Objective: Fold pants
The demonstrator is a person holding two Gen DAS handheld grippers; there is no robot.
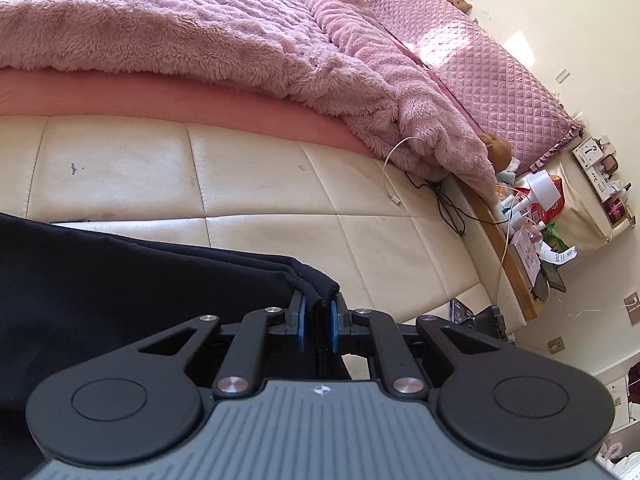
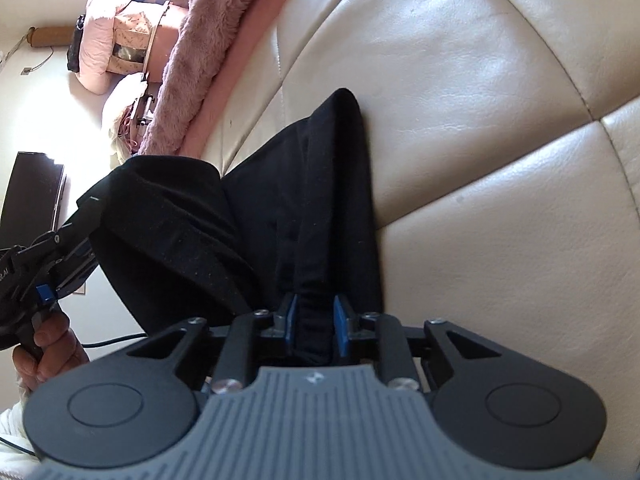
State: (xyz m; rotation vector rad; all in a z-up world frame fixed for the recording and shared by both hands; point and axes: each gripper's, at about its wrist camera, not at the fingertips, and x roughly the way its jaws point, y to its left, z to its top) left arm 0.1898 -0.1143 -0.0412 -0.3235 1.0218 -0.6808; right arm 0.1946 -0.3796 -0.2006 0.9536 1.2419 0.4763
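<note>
Left tool point(image 1: 317, 320): clamped on a bunched edge of the black pants point(image 1: 100, 280).
Right tool point(image 2: 314, 326): clamped on a fold of pants.
Pants: draped between both tools, over the cream padded bed frame point(image 1: 260, 184).

Sunlight falls across a cream padded leather bed frame point(image 1: 256, 184) topped by a fluffy pink plush blanket point(image 1: 192, 28) and a quilted pink satin pillow point(image 1: 492, 80). A cluttered wooden bedside shelf point(image 1: 516, 256) stands against the cream wall point(image 1: 560, 12).
</note>
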